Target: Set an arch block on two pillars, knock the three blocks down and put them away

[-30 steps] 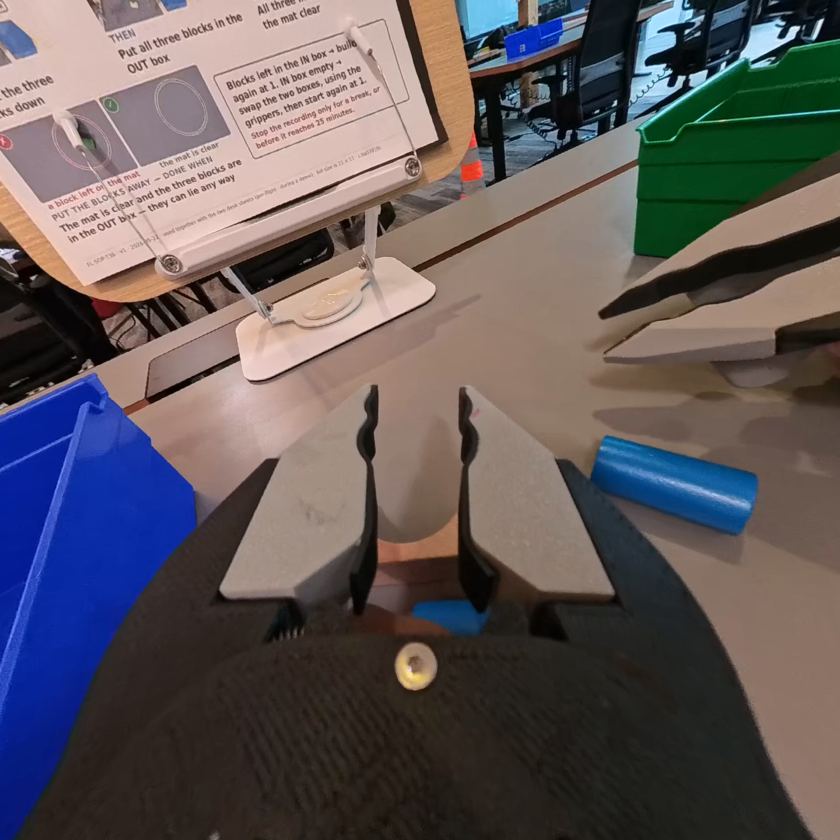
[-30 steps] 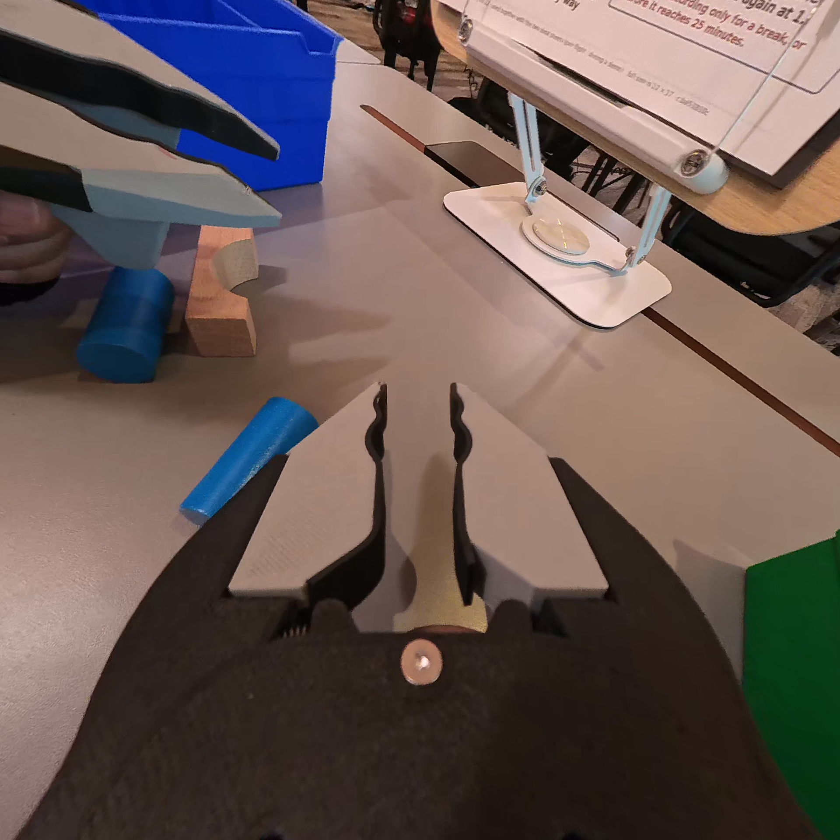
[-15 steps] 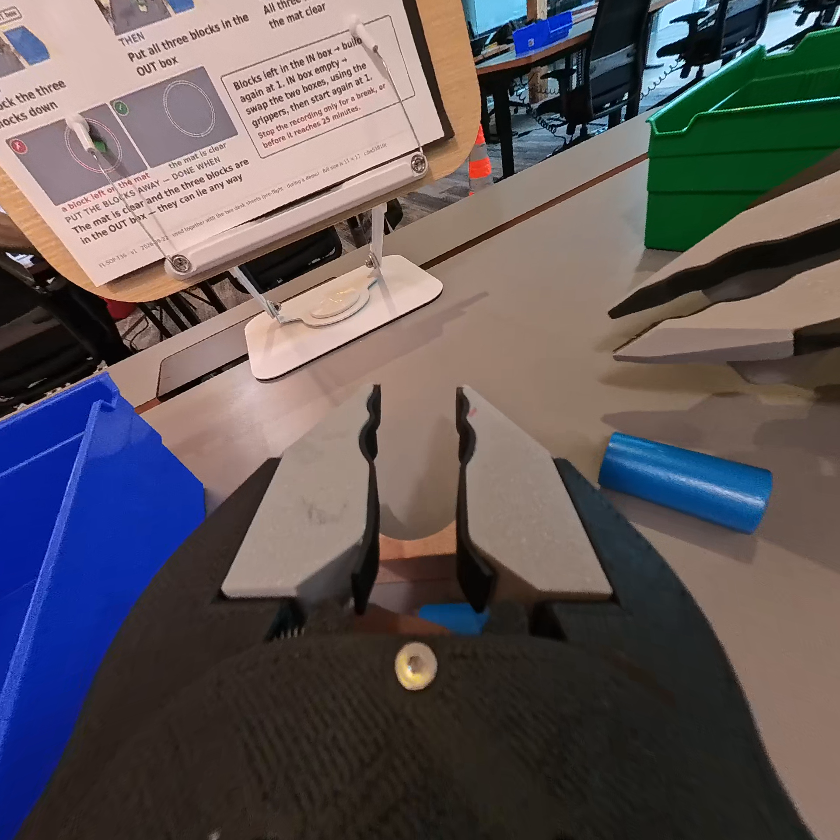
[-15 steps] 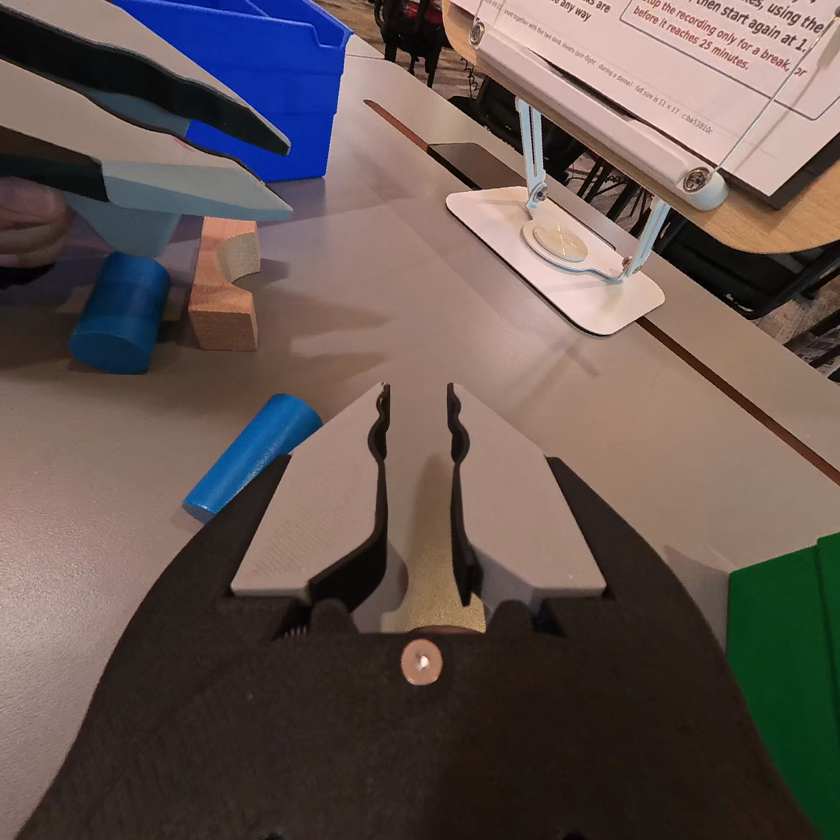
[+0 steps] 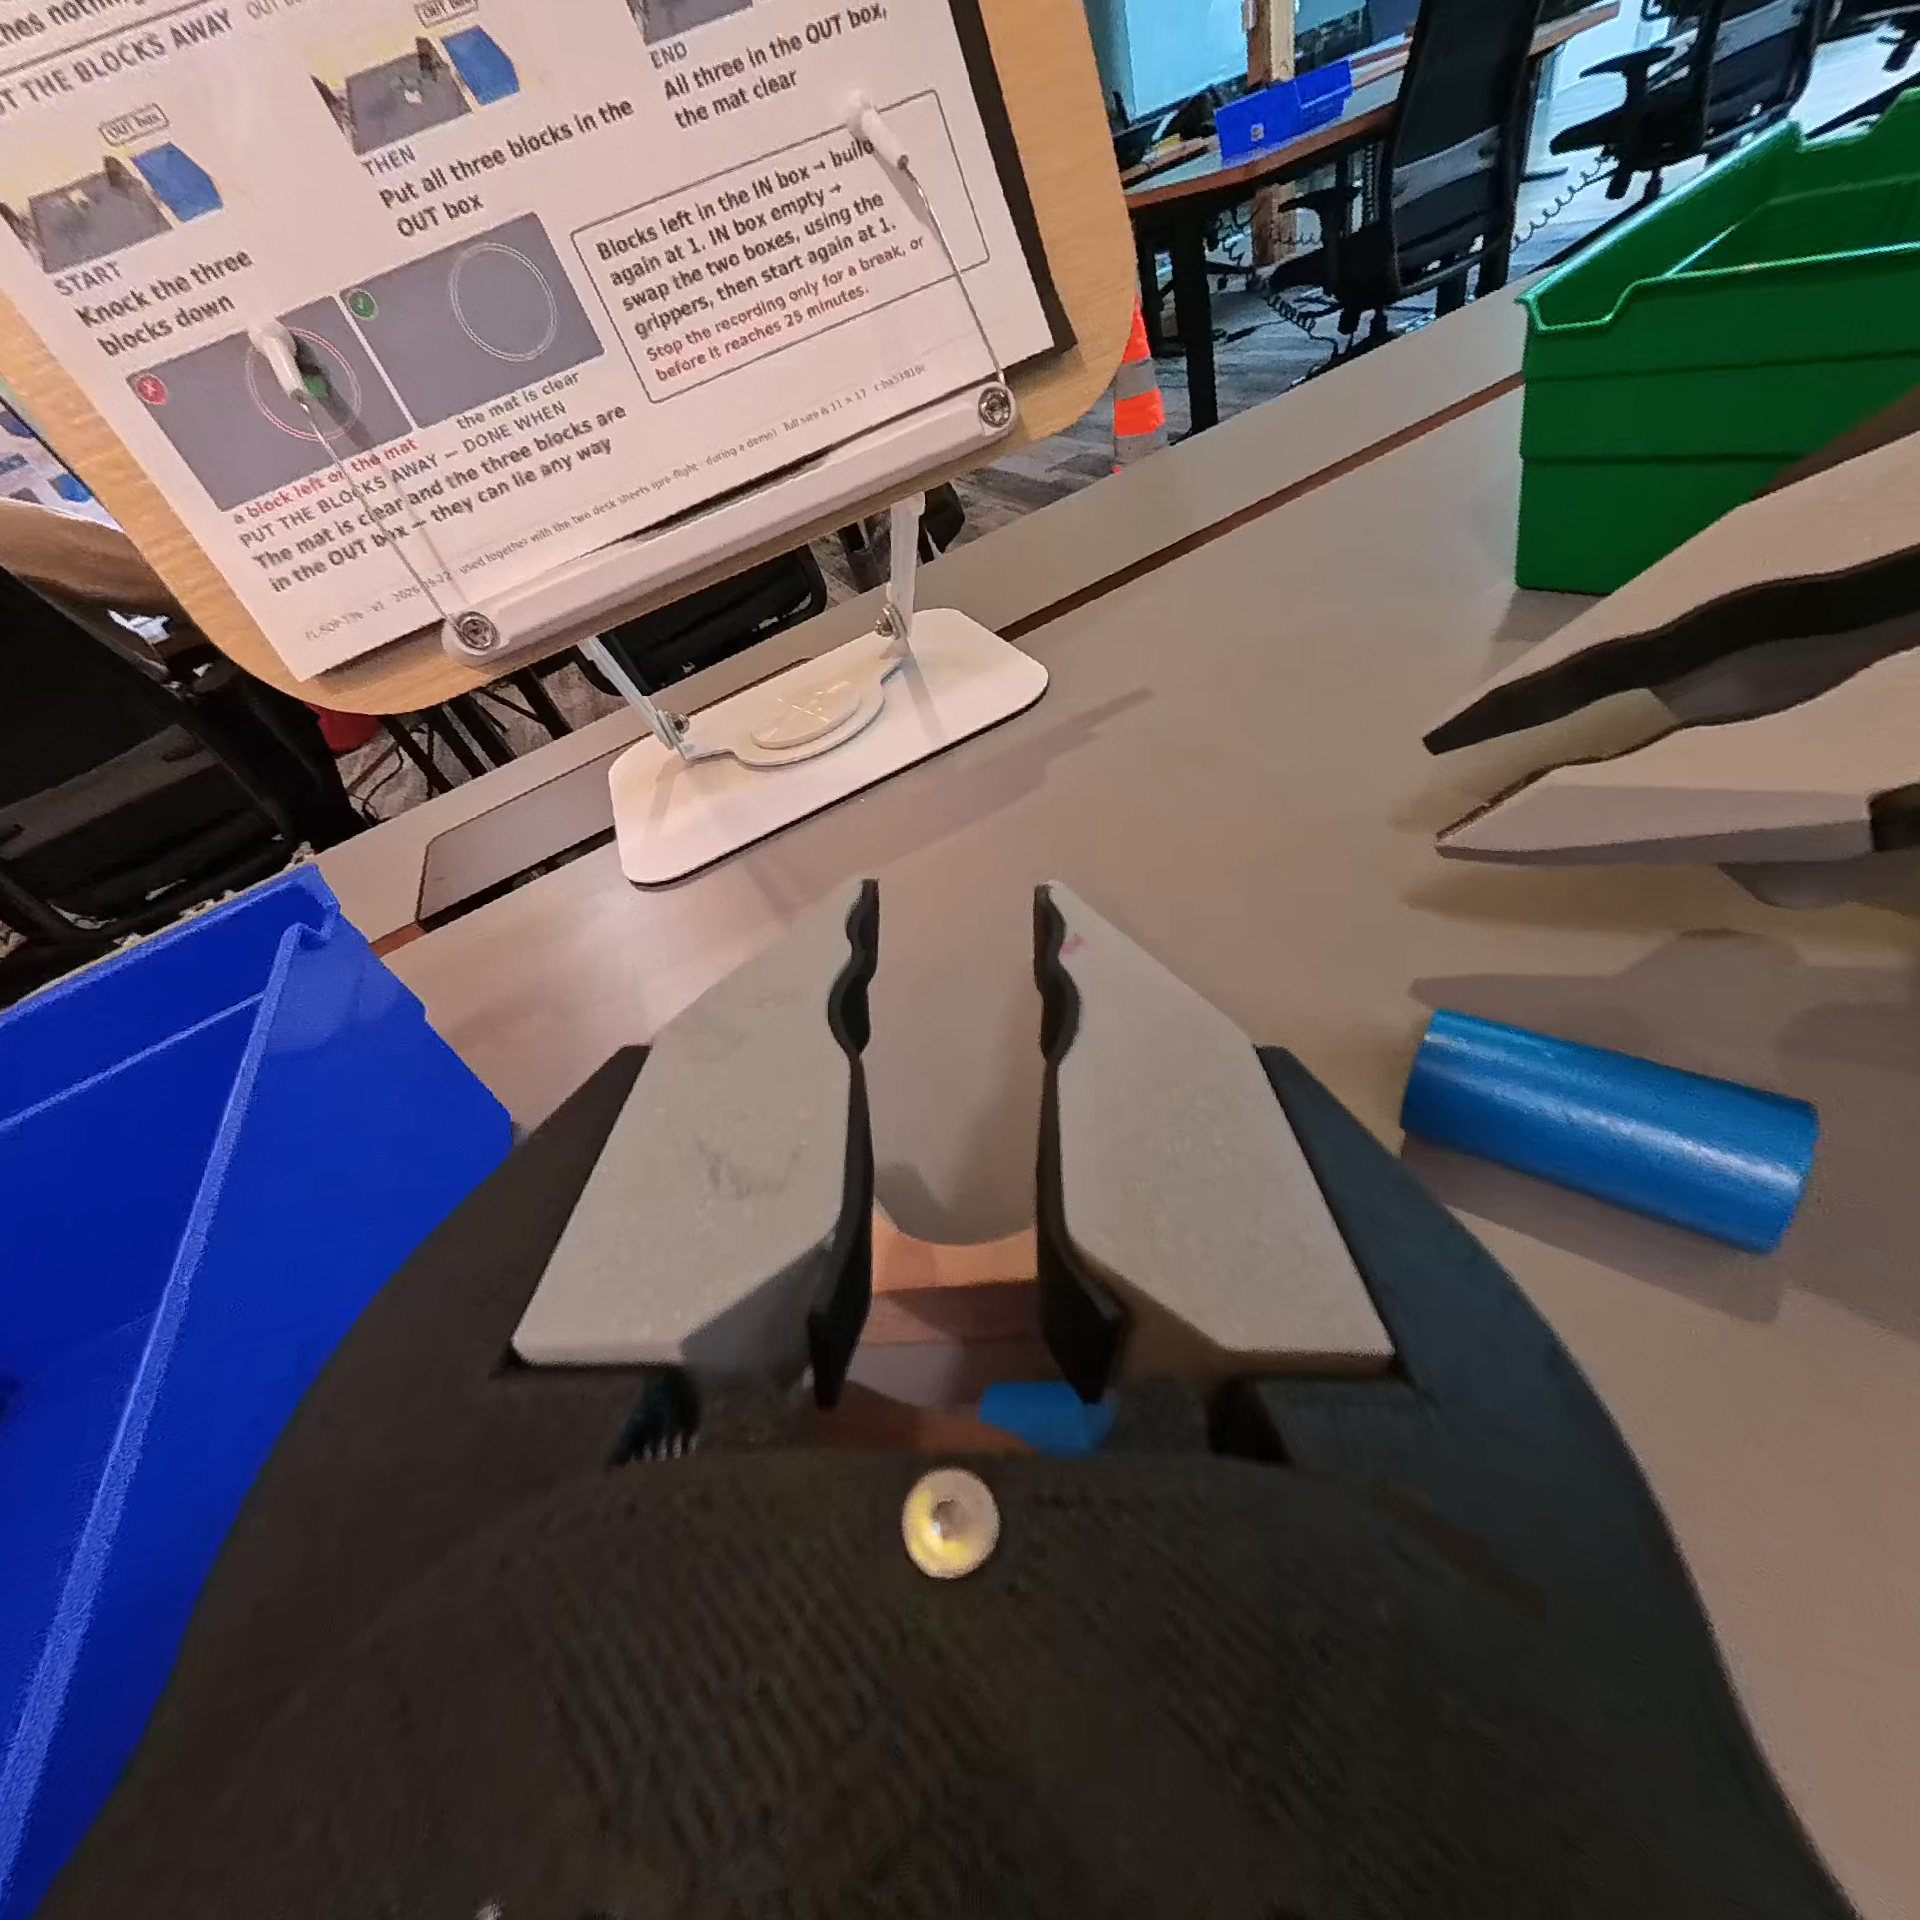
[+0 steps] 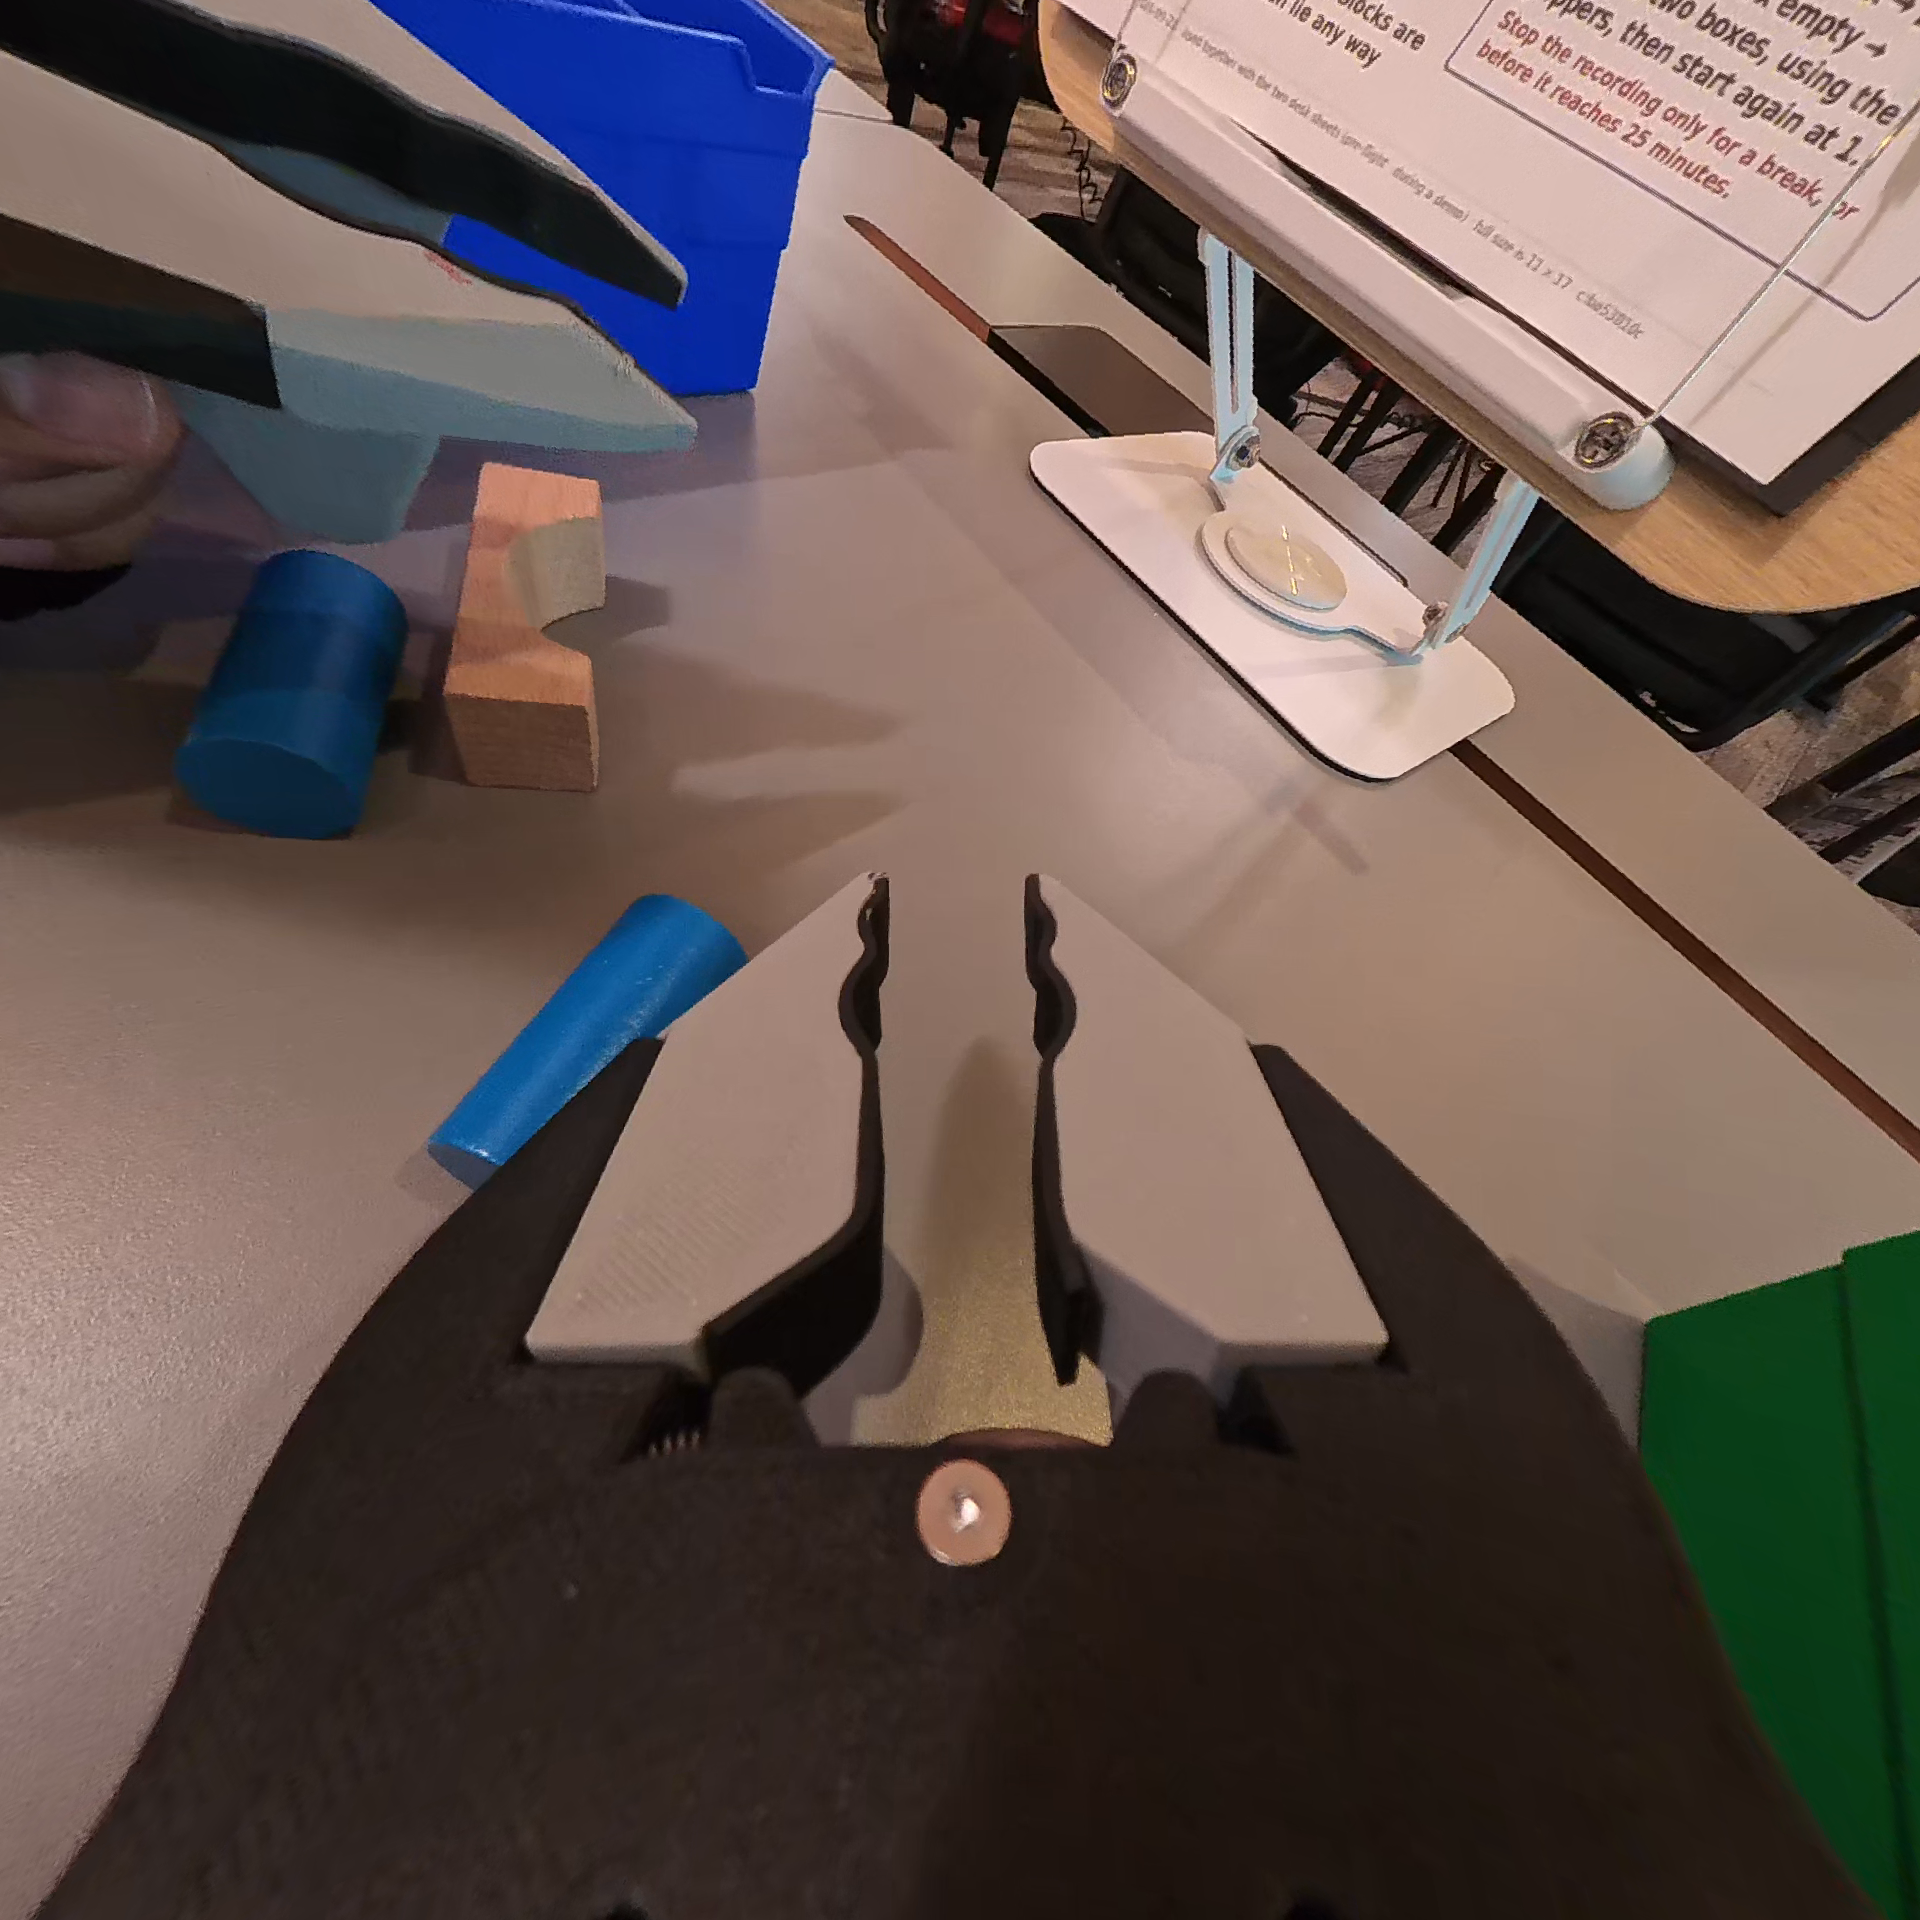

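A wooden arch block [image 6: 525, 634] lies on its side on the grey table, with a blue cylinder [image 6: 291, 691] lying next to it. My left gripper [image 6: 681, 358] hovers above these two, open and holding nothing. In the left wrist view its jaws [image 5: 956, 914] stand apart over bare table, with the arch [image 5: 951, 1262] and a bit of blue [image 5: 1039, 1418] showing below them. A second blue cylinder [image 5: 1605, 1127] lies on its own to the right; it also shows in the right wrist view [image 6: 587, 1029], just left of my right gripper [image 6: 954, 904], which is open and empty.
A blue bin [image 5: 156, 1195] stands at the left and a green bin [image 5: 1714, 416] at the right. A sheet holder on a white base [image 5: 831, 717] stands at the back. A person's hand [image 6: 73, 457] holds the left gripper. It is some 8 cm from my left tips to the arch [image 5: 951, 1262]. It turns up in the right wrist view [image 6: 487, 556] as well.
The left jaws have narrowed a little with nothing between them. Both grippers have drifted slightly. The three blocks have not moved.
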A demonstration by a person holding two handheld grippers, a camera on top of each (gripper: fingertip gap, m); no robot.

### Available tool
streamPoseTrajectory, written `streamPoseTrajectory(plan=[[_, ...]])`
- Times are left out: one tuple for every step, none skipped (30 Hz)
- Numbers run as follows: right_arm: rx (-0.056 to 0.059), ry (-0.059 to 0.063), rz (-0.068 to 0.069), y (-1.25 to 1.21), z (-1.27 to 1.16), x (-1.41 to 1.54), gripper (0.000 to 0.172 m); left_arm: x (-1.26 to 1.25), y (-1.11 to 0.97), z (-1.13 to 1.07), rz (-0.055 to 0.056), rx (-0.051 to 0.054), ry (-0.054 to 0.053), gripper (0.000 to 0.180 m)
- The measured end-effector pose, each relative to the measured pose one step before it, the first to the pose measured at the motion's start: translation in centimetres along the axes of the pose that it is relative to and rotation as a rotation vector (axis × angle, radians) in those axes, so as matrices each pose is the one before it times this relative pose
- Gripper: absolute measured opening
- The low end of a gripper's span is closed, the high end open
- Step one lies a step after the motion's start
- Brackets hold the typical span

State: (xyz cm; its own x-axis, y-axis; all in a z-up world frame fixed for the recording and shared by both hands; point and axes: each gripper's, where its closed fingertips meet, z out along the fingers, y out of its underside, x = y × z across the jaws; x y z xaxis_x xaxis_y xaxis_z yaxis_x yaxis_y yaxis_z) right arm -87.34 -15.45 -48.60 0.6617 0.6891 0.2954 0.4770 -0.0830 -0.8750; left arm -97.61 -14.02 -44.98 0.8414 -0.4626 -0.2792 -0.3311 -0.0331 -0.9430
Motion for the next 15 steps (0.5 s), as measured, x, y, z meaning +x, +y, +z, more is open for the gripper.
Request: streamPoseTrajectory(plan=[[0.0008, 0.0001, 0.0006, -0.026, -0.017, -0.01, 0.023, -0.108, 0.013, -0.022, -0.0074, -0.0025, -0.0016, 0.027], [0.002, 0.0007, 0.0032, -0.038, -0.022, 0.01, 0.023, -0.138, 0.047, -0.003, -0.0074, -0.0035, -0.0026, 0.027], [0.0021, -0.0002, 0.007, -0.054, -0.036, 0.011, 0.024, -0.138, 0.088, 0.006, -0.0073, -0.0057, -0.0012, 0.027], [0.0032, -0.0027, 0.0102, -0.075, -0.046, -0.012, 0.025, -0.148, 0.089, 0.002, -0.009, -0.0057, -0.0021, 0.027], [0.0057, -0.0048, 0.011, -0.142, -0.08, -0.071, 0.026, -0.15, 0.084, 0.007, -0.0103, -0.0051, -0.0014, 0.028], [0.009, -0.0089, 0.0088, -0.227, -0.118, -0.172, 0.027, -0.131, 0.161, 0.037, -0.0114, -0.0102, -0.0002, 0.028], [0.0123, -0.0116, 0.0035, -0.302, -0.126, -0.277, 0.028, -0.17, 0.313, 0.075, -0.0118, -0.0192, -0.003, 0.03], [0.0127, -0.015, -0.0025, -0.323, -0.131, -0.39, 0.029, -0.304, 0.437, 0.092, -0.0105, -0.0275, -0.0115, 0.031], [0.0127, -0.0237, -0.0057, -0.347, -0.102, -0.577, 0.031, -0.328, 0.399, 0.105, -0.0084, -0.0255, -0.0133, 0.031], [0.0105, -0.0318, -0.0038, -0.317, -0.063, -0.753, 0.032, -0.173, 0.194, 0.061, -0.0088, -0.0125, -0.0032, 0.033], [0.0063, -0.0327, -0.0017, -0.261, -0.003, -0.796, 0.032, -0.042, 0.055, 0.019, -0.013, -0.0035, 0.0045, 0.034], [0.0016, -0.0292, -0.0014, -0.165, 0.066, -0.754, 0.032, 0.016, 0.05, 0.013, -0.0145, -0.0034, 0.0069, 0.034], [-0.0049, -0.0284, -0.0025, -0.059, 0.128, -0.742, 0.032, 0.038, 0.064, 0.028, -0.0105, -0.004, 0.0077, 0.034], [-0.0104, -0.0238, -0.008, 0.037, 0.163, -0.676, 0.033, 0.02, 0.059, 0.025, -0.0057, -0.0036, 0.0047, 0.034], [-0.0111, -0.0189, -0.014, 0.066, 0.164, -0.603, 0.035, -0.038, 0.071, 0.021, -0.0017, -0.0042, -0.0006, 0.034]])
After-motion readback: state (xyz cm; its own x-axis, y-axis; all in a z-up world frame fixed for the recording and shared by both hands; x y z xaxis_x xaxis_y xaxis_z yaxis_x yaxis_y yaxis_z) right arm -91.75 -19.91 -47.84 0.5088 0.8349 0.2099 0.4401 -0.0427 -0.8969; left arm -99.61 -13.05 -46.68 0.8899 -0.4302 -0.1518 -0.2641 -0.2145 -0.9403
